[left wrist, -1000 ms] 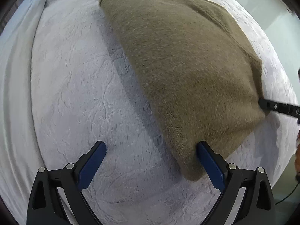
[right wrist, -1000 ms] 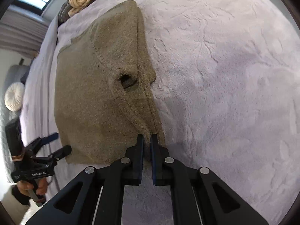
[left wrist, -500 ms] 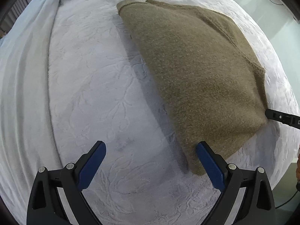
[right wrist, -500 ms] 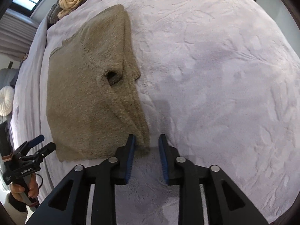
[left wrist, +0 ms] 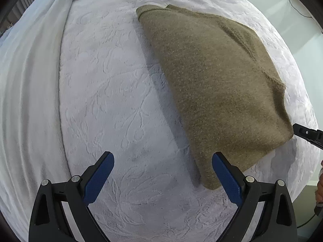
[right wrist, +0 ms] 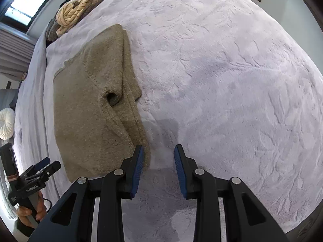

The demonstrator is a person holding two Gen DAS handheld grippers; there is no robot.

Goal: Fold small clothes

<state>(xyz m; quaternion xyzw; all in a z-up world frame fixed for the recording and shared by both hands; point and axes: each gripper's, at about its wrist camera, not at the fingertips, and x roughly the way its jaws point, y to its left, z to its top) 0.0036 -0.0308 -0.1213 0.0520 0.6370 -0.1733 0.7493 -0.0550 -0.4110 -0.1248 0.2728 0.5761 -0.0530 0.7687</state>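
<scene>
A folded olive sweater (right wrist: 90, 109) lies on the bed (right wrist: 222, 80); the right gripper (right wrist: 158, 151), just opening, and the wide-open left gripper (left wrist: 162, 159) hold nothing.

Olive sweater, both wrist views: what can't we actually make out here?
- Olive sweater, left wrist view: its near corner is hidden behind the left gripper finger.
- Sweater's underside and the layers inside the fold: hidden by its own top layer in both views.
- Right gripper as seen from the left wrist view: cut off by the right edge.
- Rope-like bundle, right wrist view: too distorted at the rim to identify.
</scene>
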